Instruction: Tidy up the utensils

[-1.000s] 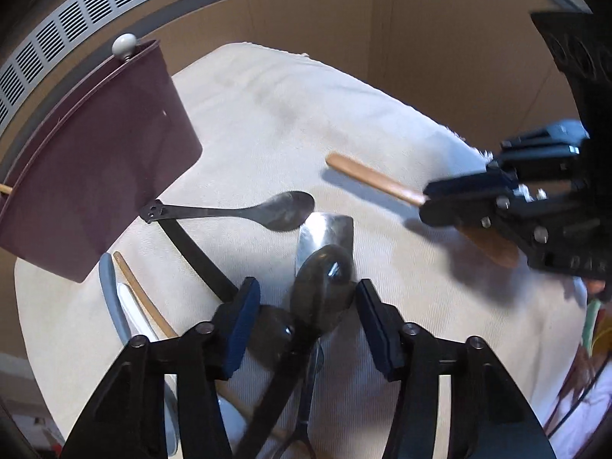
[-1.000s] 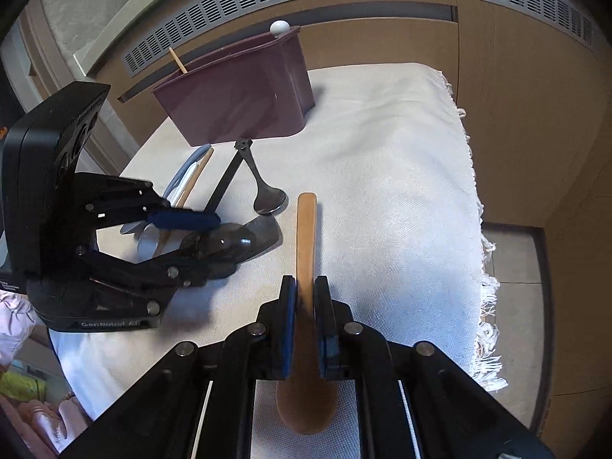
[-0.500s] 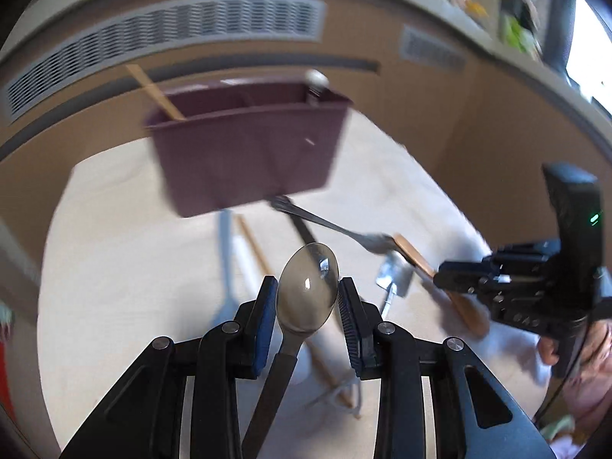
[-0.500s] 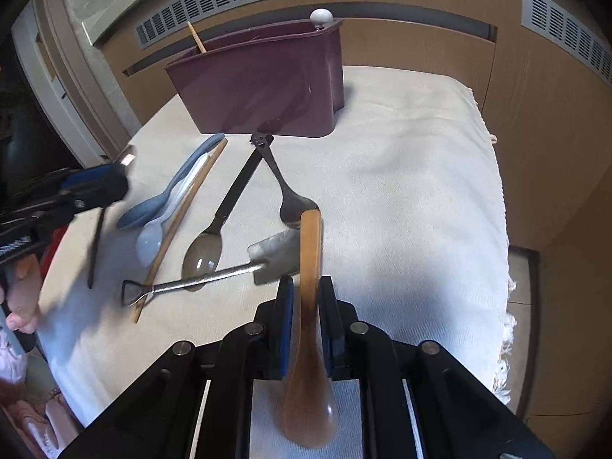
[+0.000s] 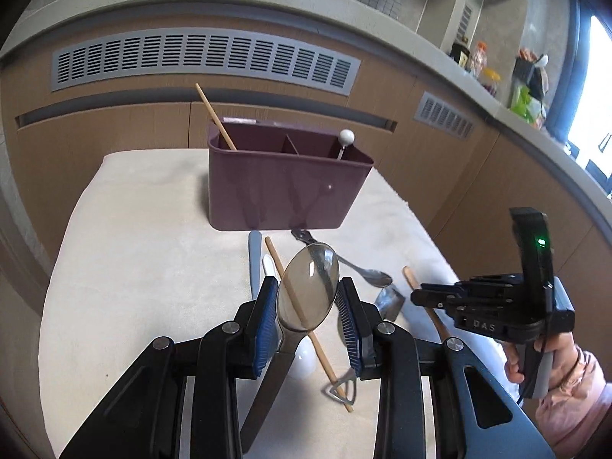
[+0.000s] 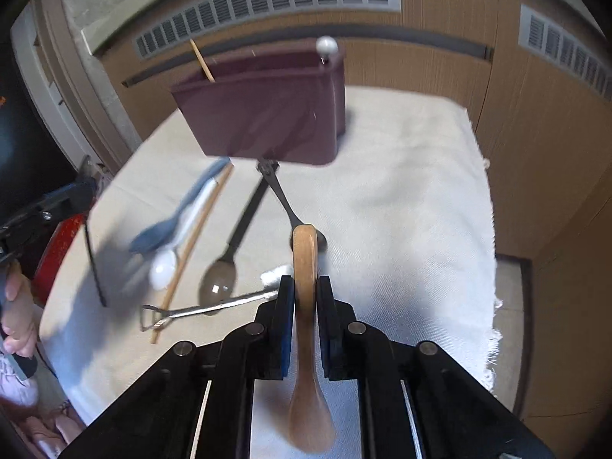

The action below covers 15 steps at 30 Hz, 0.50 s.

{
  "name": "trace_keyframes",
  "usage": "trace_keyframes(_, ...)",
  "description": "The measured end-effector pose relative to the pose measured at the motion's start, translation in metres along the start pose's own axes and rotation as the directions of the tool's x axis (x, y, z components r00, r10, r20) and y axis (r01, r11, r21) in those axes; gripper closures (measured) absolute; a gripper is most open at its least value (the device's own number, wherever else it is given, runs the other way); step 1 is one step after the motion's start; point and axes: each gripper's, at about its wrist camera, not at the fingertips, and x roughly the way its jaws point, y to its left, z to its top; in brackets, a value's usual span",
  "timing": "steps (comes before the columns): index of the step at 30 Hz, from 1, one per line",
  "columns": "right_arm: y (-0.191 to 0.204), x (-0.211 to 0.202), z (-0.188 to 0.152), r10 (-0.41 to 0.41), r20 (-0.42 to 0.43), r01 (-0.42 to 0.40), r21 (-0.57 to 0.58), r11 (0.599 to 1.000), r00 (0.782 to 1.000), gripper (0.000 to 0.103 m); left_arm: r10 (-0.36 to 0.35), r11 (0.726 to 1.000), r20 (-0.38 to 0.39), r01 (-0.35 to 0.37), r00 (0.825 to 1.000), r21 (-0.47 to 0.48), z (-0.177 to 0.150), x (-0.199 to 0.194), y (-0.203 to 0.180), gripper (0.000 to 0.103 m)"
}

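Note:
My left gripper (image 5: 308, 302) is shut on a dark metal spoon (image 5: 308, 290), bowl up, lifted above the table and facing the maroon utensil caddy (image 5: 283, 187). My right gripper (image 6: 306, 302) is shut on a wooden spoon (image 6: 305, 264), handle pointing forward, raised off the cloth. It shows at the right of the left wrist view (image 5: 493, 306). The caddy (image 6: 264, 114) holds a wooden stick (image 5: 216, 116) and a white-ball-topped utensil (image 5: 346, 138).
On the cream cloth (image 6: 401, 191) lie a blue spoon (image 6: 172, 218), a white spoon (image 6: 164, 267), a wooden chopstick (image 6: 195, 241), two dark spoons (image 6: 225, 271) and a metal spatula (image 6: 206, 308). The cloth's fringed edge (image 6: 493, 325) is at the right.
My left gripper closed on the dark spoon, lifted it off the pile and turned to face the caddy. My right gripper lifted the wooden spoon off the cloth and moved toward the caddy.

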Motion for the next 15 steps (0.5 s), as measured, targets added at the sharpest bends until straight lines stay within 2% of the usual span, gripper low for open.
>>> trace_keyframes(7,0.023,-0.052,0.000,-0.034,0.118,0.040,-0.047,0.998,0.992,0.092,-0.017,1.000,0.085,0.016,0.996,0.003,0.008,-0.033,-0.015,0.072)
trace_keyframes(8,0.027,-0.057,0.000,-0.033,0.130,0.041,-0.054,0.998,0.991,0.092,-0.014,1.000,0.098,0.014,0.995,0.010,0.010,-0.039,-0.018,0.076)
trace_keyframes(9,0.031,-0.062,0.001,-0.031,0.141,0.040,-0.061,0.997,0.990,0.092,-0.010,1.000,0.110,0.008,0.994,0.021,0.011,-0.044,-0.022,0.086)
trace_keyframes(15,0.047,-0.076,0.003,-0.021,0.170,0.036,-0.089,0.995,0.985,0.092,0.004,0.999,0.151,-0.010,0.988,0.039,0.013,-0.064,-0.033,0.089)
